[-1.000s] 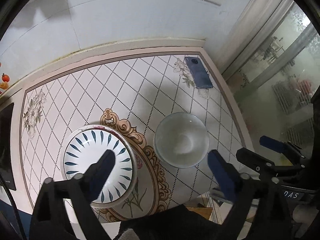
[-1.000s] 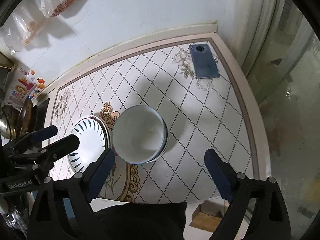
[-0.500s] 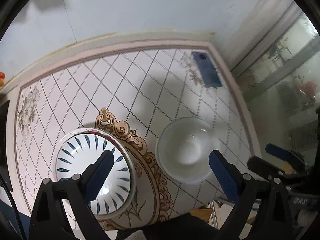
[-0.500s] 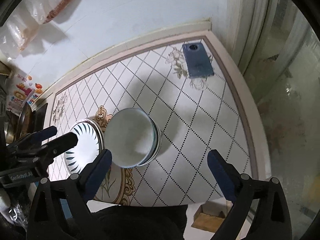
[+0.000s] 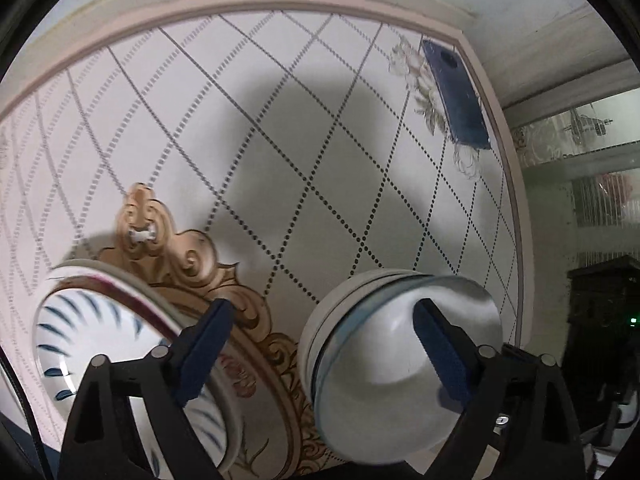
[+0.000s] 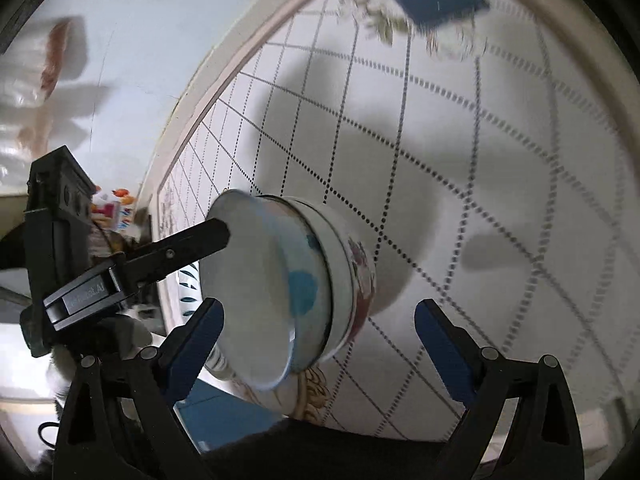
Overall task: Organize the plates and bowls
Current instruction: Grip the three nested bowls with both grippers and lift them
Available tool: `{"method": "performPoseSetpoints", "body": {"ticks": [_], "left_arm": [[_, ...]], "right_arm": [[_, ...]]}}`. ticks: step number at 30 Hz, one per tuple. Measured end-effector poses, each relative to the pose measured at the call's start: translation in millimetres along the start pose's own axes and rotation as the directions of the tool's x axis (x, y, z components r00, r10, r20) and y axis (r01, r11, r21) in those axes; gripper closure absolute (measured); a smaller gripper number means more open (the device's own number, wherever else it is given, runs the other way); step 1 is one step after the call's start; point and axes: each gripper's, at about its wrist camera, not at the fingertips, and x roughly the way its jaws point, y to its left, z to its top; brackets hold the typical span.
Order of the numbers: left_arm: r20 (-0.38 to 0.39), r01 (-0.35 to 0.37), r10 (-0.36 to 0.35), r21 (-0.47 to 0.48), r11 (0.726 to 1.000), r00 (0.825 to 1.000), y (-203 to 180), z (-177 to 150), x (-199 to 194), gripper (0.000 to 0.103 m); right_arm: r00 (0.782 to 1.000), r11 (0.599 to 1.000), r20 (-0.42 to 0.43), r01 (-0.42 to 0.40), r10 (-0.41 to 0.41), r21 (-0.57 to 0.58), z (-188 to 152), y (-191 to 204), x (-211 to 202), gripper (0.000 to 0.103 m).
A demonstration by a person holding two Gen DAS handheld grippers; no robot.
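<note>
left wrist view: the left gripper hangs low over a tiled table, its jaws wide apart and holding nothing. one blue pad lies in front of the leaf-patterned plate at lower left, which appears to rest on a second, red-rimmed plate; the other pad lies in front of the bowl stack at lower right, a clear glass bowl nested in a white one. whether either pad touches its dish cannot be told. plates and bowls stand apart, with the table's gold ornament between them. a blue phone lies well apart at the far right corner.

right wrist view: the right gripper also stands open and empty. the bowl stack sits just ahead of its left pad; the picture is blurred. the other gripper's finger reaches to the bowl's near rim. the plate shows only as a sliver behind it.

progress, as a judgement: bowls appear already nested and plates stacked; what remains is probably to join or place the two stacks, and no grasp is made yet.
</note>
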Motion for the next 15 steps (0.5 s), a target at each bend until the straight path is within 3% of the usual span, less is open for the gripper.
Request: {"method": "performPoseSetpoints", "body": {"ticks": [7, 10, 12, 15], "left_arm": [[-0.047, 0.039, -0.04, -0.008, 0.999, 0.998, 2, 3, 22, 0.013], [-0.058, 0.064, -0.065, -0.019, 0.998, 0.996, 2, 2, 27, 0.023], [-0.068, 0.078, -0.079, -0.02, 0.997, 0.995, 2, 2, 30, 0.04], [-0.071, 0.116, -0.117, -0.024, 0.993, 0.991, -3, 0, 33, 0.05]], "right_arm": [[0.997, 0.998, -0.043, -0.064, 0.065, 0.021, 14, -15, 32, 0.005], [0.996, 0.997, -0.038, -0.075, 0.076, 0.026, 19, -17, 38, 0.005], [0.994, 0.994, -0.036, -0.107, 0.108, 0.027, 20, -17, 40, 0.005], [0.99, 0.992, -0.055, -0.128, 0.129, 0.021, 20, -15, 47, 0.017]]}}
